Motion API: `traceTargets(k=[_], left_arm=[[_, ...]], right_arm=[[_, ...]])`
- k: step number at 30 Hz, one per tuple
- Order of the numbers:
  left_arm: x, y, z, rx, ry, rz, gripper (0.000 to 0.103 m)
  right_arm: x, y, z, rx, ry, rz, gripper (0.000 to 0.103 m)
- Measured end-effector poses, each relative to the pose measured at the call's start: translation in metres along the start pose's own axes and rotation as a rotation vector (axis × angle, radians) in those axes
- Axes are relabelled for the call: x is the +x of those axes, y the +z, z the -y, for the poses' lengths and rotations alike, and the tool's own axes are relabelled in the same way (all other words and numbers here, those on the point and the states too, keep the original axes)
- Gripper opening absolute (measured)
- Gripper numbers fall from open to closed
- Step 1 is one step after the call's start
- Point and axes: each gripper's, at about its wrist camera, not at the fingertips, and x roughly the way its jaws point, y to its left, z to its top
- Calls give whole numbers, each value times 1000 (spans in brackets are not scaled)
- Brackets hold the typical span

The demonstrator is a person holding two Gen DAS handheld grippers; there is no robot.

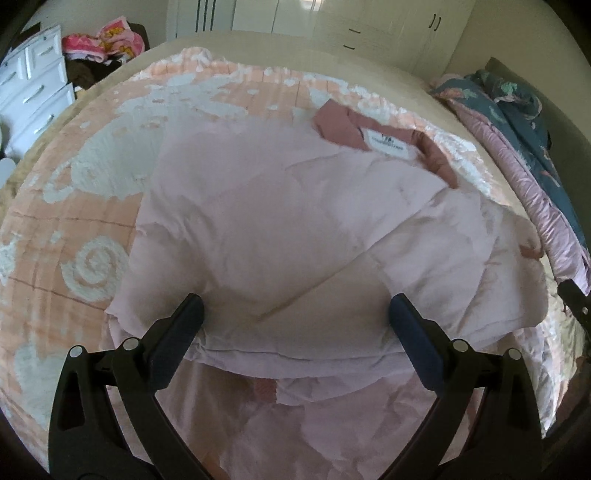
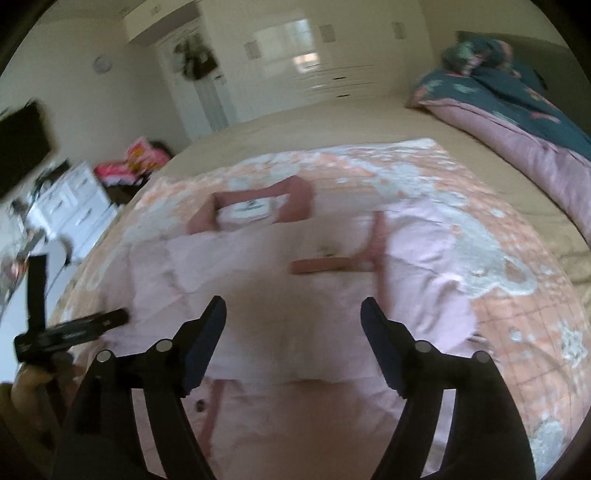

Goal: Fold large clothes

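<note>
A pale pink shirt (image 1: 295, 221) lies partly folded on a peach and white blanket (image 1: 74, 206) spread over the bed. Its dusty-rose collar (image 1: 347, 127) with a white label points to the far side. My left gripper (image 1: 295, 308) hovers open over the near folded edge, with nothing pinched between its pads. In the right wrist view the shirt (image 2: 280, 295) shows a rose collar (image 2: 258, 206) and a rose cuff (image 2: 321, 266). My right gripper (image 2: 293, 308) stands open above the cloth, holding nothing. The left gripper (image 2: 74, 328) shows at the left edge, held by a hand (image 2: 26, 387).
A white chest of drawers (image 1: 33, 85) stands left of the bed, with a heap of pink clothes (image 1: 103, 42) behind it. A dark floral duvet with pink lining (image 1: 517, 122) is bunched along the right side. White wardrobes (image 1: 369, 29) line the far wall.
</note>
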Motion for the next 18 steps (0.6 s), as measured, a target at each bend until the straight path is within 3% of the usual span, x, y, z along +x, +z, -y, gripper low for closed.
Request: traceTargets(k=[5,11,18], left_arm=[[8,-4,-8,-18,-36,-10,94],[4,-7,-7,-17,-49,-10,94],[-11,-15,0,31,-23,-3,94]], right_arm=[[24,1,-37,-96,28,-81,79],[85,-20,-48,-131,-56,-256,84],[90,-27,-44,-90,-62,-247,85]])
